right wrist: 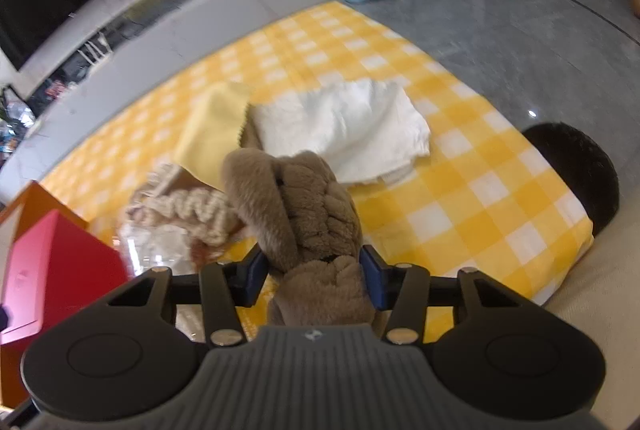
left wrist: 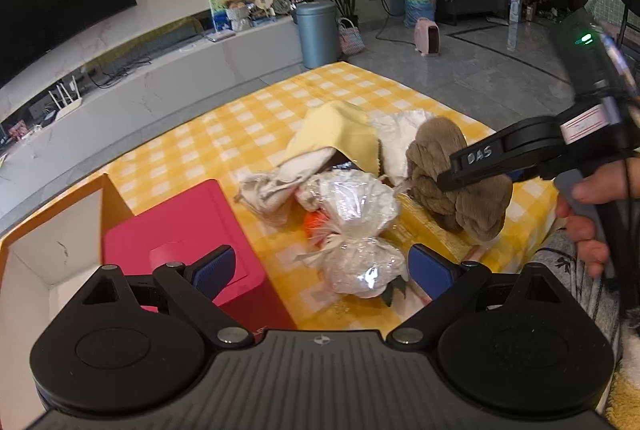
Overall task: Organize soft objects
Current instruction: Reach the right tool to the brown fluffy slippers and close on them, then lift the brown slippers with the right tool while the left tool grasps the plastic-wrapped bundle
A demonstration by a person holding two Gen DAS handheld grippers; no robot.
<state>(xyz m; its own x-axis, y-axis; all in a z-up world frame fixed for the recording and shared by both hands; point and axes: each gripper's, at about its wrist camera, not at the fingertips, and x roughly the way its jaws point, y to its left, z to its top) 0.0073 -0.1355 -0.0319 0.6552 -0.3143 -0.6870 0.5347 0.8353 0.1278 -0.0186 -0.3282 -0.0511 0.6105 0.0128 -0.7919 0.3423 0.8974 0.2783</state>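
My right gripper [right wrist: 312, 276] is shut on a brown plush knot [right wrist: 304, 213] and holds it above the yellow checked table; it also shows in the left wrist view [left wrist: 460, 177]. My left gripper [left wrist: 320, 270] is open and empty, its blue pads on either side of a clear plastic-wrapped bundle [left wrist: 356, 230]. Behind lie a beige drawstring pouch [left wrist: 276, 185], a pale yellow cloth [left wrist: 340, 133] and a folded white towel [right wrist: 348, 125]. A cream knitted piece [right wrist: 188, 209] lies left of the plush.
A red box [left wrist: 184, 234] sits beside an open orange cardboard box [left wrist: 52, 242] at the table's left. Beyond the table [right wrist: 460, 189] are a TV bench, a grey-blue bin [left wrist: 318, 31] and tiled floor. A dark round stool [right wrist: 572, 173] stands at right.
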